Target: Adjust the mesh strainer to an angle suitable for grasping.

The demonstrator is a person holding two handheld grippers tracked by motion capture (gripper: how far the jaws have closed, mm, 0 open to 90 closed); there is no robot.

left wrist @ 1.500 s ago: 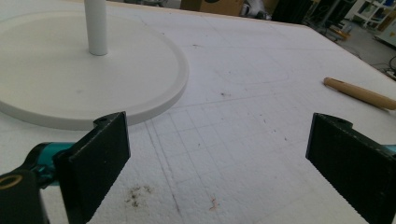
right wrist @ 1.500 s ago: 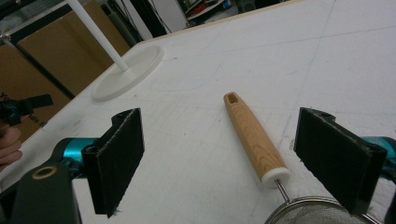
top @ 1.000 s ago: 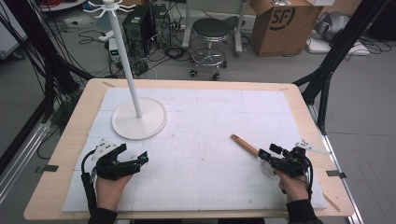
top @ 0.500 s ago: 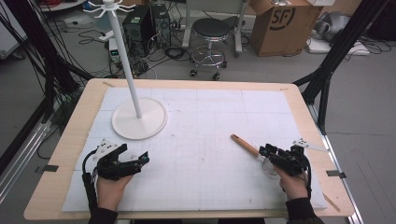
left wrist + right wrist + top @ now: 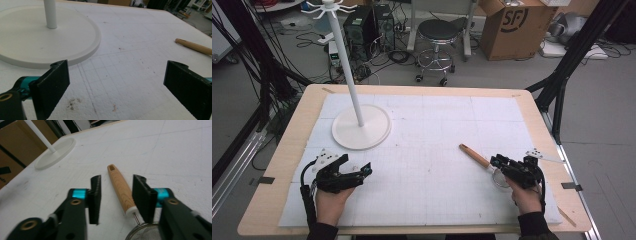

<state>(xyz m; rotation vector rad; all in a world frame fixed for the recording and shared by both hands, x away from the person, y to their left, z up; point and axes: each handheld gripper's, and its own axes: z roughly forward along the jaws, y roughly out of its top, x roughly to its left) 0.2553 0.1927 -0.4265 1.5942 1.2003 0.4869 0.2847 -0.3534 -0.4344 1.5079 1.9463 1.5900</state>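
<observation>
Strainer handle [image 5: 122, 188]: pale wood, visible grain, matt, white plastic-looking collar. Strainer bowl [image 5: 146, 233] below handle: fine metal mesh, shiny wire rim. Right gripper [image 5: 116, 195] pads: black, ribbed, matt. Mat [image 5: 130, 62] under handle: white foam, grainy, gridded. Stand base [image 5: 37, 37]: smooth white, slight sheen.

The high view was evenly and softly lit, with faint shadows only, and somewhat grainy. In the left gripper view, the white stand base [image 5: 47, 37] was bright, nearly washed out, and the jaws were sharp. In the right gripper view, the near gripper body looked blurred, the wooden handle [image 5: 121, 188] sharp, and the far background soft.
</observation>
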